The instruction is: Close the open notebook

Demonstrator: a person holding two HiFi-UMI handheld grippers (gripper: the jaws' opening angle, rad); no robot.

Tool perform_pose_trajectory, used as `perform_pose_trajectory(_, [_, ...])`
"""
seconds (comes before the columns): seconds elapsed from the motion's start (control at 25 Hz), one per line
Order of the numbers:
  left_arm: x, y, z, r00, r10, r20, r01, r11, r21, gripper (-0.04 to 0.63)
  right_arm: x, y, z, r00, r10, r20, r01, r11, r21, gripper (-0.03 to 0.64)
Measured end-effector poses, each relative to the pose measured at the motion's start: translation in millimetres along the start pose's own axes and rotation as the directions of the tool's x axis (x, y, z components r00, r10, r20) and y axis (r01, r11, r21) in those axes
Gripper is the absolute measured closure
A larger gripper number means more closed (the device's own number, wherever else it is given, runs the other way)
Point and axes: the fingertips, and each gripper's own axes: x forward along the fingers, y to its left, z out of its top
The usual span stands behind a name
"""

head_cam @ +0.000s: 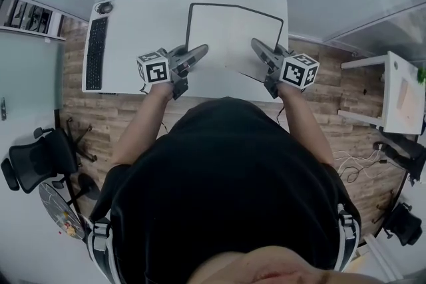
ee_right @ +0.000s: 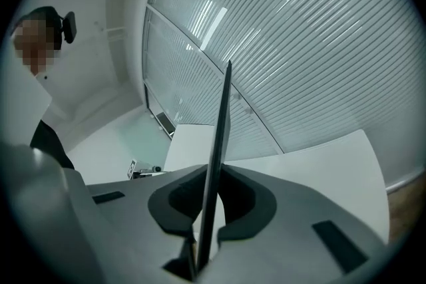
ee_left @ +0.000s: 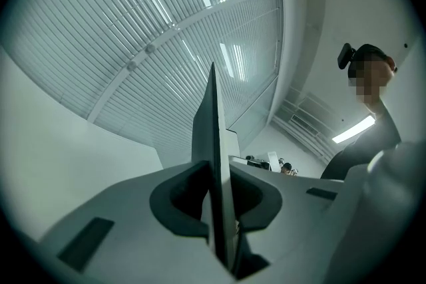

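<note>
Above a white desk, a person bends over an open notebook with a thin dark cover and white pages. It shows in the upper centre of the head view, its pale face turned up to the camera and a dark rim running along its left, top and right edges.

The left gripper comes in at the notebook's lower left and the right gripper at its lower right. Each gripper view looks up at a ribbed ceiling, with the notebook seen edge-on as a slim dark blade rising from between the jaws. In both views the fingers are pinched on that thin edge, with no gap to be seen.

The closing fold appears to be just in hand: the book is gripped on both sides and not yet shut. Whether it rests on the desk or hangs just above it cannot be told. The next move likely calls for swinging one side over onto the other while the opposite grip steadies the spine, then letting go so the cover can lie flat.

The sheet reads as stiff and flat, with no sag between the grips. A black keyboard lies well apart at the desk's left end.
</note>
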Motion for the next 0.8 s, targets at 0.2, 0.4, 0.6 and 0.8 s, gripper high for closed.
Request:
perform_pose_trajectory(0.2, [1.5, -1.3, 0.7, 1.000, 0.017, -0.004, -0.017, 1.000, 0.001, 0.535, 3.0, 4.8, 4.0, 1.000, 0.010, -0.006, -0.011, 1.000, -0.018, 0.558])
perform_pose_trajectory(0.4, [3.7, -7.9, 0.8, 1.000, 0.025, -0.007, -0.025, 1.000, 0.013, 0.532, 2.1, 4.9, 3.3, 1.000, 0.019, 0.005, -0.019, 1.000, -0.002, 0.558])
perform_pose_trajectory(0.6, [1.3, -6.9, -0.8, 1.000, 0.024, 0.001, -0.024, 1.000, 0.000, 0.532, 3.9, 6.3, 4.2, 1.000, 0.023, -0.003, -0.023, 1.000, -0.012, 0.558])
perform_pose_trajectory(0.8, [3.0, -4.1, -1.9, 1.000, 0.017, -0.005, -0.017, 1.000, -0.001, 0.532, 4.0, 4.3, 3.0, 1.000, 0.012, 0.001, -0.012, 1.000, -0.006, 0.560])
